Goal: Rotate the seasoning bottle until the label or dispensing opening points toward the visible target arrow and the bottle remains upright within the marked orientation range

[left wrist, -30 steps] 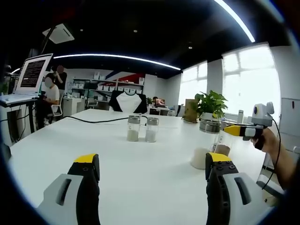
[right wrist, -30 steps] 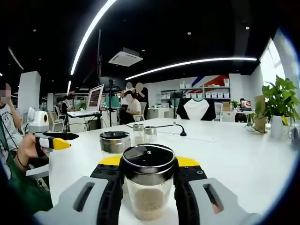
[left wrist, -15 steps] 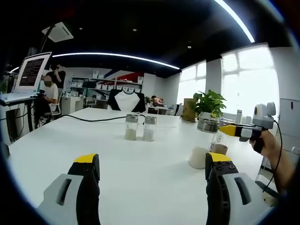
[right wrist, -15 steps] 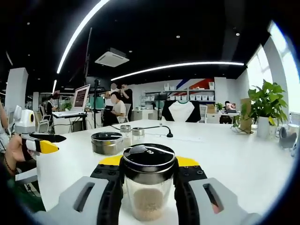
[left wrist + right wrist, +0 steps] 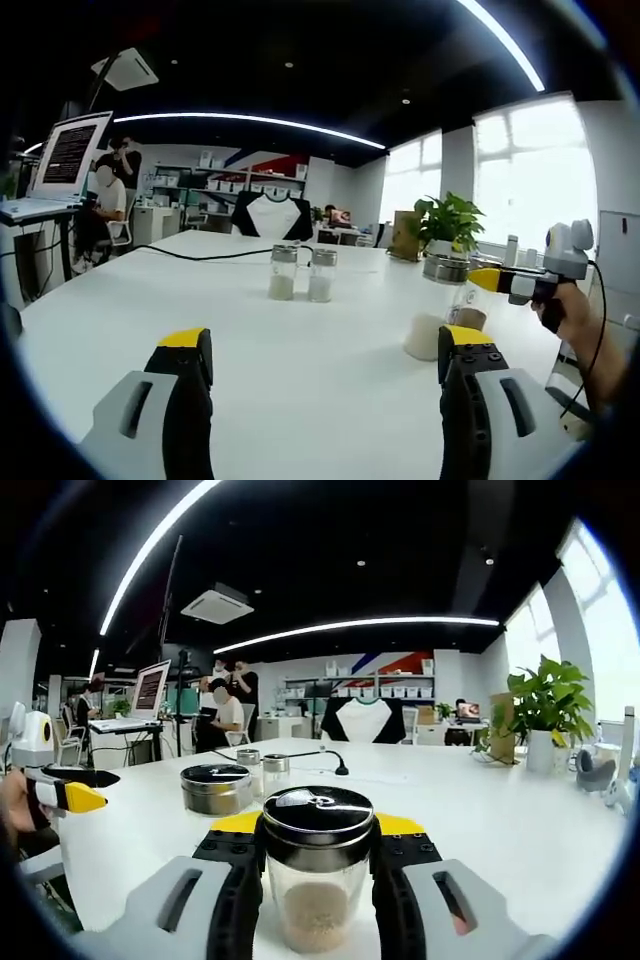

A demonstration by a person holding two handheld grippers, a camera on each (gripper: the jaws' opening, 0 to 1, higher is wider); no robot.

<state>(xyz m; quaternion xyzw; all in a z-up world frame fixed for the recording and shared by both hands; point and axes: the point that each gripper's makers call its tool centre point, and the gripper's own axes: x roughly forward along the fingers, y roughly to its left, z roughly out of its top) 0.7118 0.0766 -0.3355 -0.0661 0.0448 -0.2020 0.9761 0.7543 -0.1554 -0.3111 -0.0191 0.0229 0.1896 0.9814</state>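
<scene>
The room was an open office with a dark ceiling [image 5: 300, 40] carrying long curved light strips [image 5: 250, 122] and a ceiling air unit [image 5: 216, 606]. Large bright windows [image 5: 530, 170] lined one wall. A wide white table [image 5: 300, 340] occupied the foreground, with a black cable [image 5: 200, 256] lying across it and a potted plant [image 5: 447, 224] near the window side. A laptop [image 5: 60, 165] stood on a raised stand. Shelving with white boxes [image 5: 400, 691] ran along the far wall.
</scene>
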